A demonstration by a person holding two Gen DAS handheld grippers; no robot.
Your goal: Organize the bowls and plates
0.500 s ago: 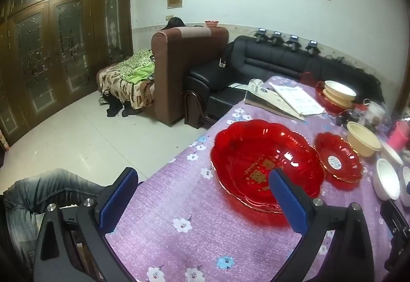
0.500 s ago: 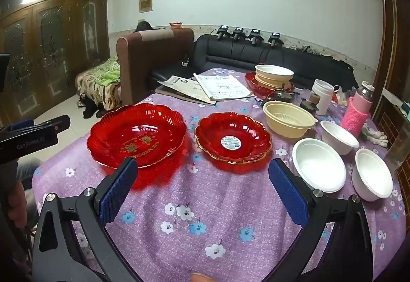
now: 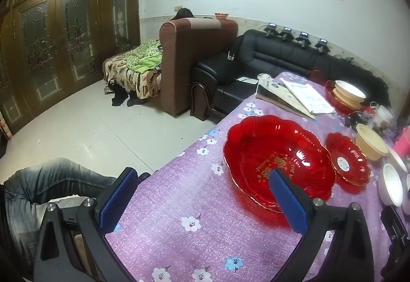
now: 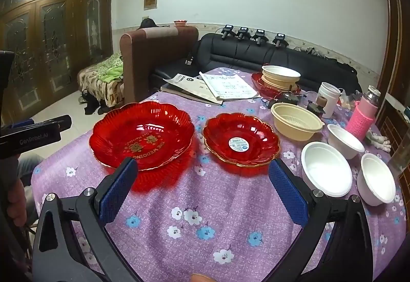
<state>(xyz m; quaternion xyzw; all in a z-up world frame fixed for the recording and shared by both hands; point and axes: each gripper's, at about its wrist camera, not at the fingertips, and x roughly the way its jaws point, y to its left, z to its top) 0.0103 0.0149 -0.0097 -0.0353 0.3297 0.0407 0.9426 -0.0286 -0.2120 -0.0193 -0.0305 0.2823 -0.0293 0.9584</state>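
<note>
A large red plate with gold lettering and a smaller red plate lie side by side on the purple flowered tablecloth. A cream bowl and three white bowls stand to their right. My right gripper is open over the cloth in front of both plates, holding nothing. My left gripper is open at the table's left edge, its right fingertip in front of the large red plate. The smaller red plate lies beyond it.
A stack of cream bowls on a red plate sits at the far side beside papers. A white cup and a pink-sleeved bottle stand at right. A black sofa and a brown armchair are behind; a person's jeans-clad leg is at left.
The left wrist view has shifted slightly right, with the large red plate a little nearer the right fingertip. The right wrist view is nearly unchanged.
</note>
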